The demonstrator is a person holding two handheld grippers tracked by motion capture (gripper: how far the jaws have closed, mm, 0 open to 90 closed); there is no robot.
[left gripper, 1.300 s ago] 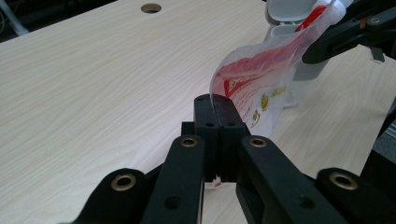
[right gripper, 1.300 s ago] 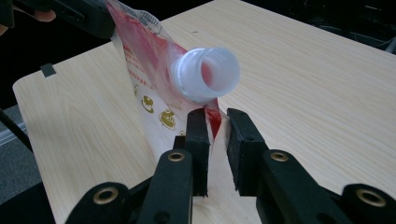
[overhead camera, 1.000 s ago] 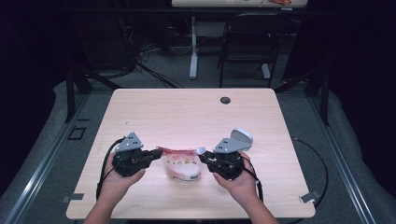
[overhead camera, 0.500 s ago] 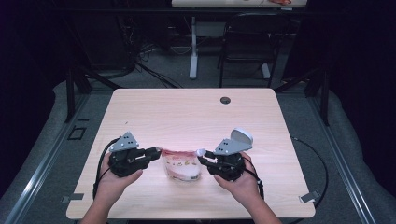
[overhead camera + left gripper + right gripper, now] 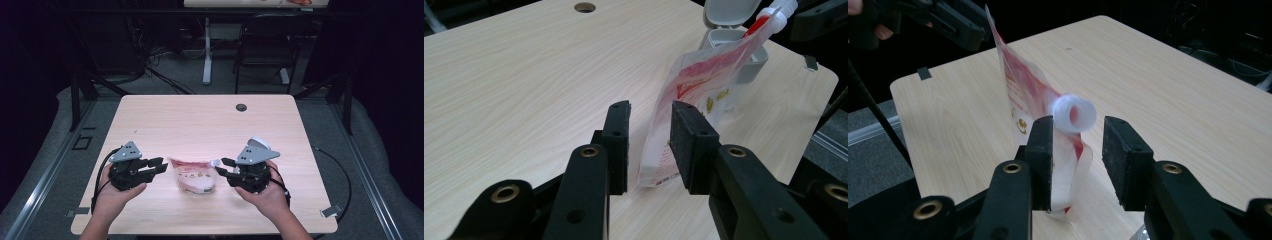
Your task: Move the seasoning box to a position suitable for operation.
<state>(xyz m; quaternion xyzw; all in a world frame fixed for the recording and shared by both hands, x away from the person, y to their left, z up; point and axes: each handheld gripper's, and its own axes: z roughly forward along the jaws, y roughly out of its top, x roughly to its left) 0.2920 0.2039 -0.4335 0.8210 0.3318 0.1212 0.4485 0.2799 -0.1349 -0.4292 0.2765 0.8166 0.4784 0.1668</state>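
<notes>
Two hand-held grippers face each other across a pouch (image 5: 194,176) near the front edge of a table (image 5: 200,120). The left gripper (image 5: 159,166) stands just left of the pouch, its jaws parted and holding nothing; in its own view the pouch's bottom edge sits in the gap between the pads (image 5: 620,145) without being pressed. A second ago this gripper was shut on that end, and its jaws have just been opening. The right gripper (image 5: 223,167) is just right of the pouch, jaws also apart; its own view shows the white spout (image 5: 1074,113) between the pads, loose (the left pad looks close to the film, but no squeeze is visible). Its jaws too have just been opening, and it has drawn slightly away from the pouch. A small grey box (image 5: 744,55) with a raised lid stands beyond the pouch's spout end.
</notes>
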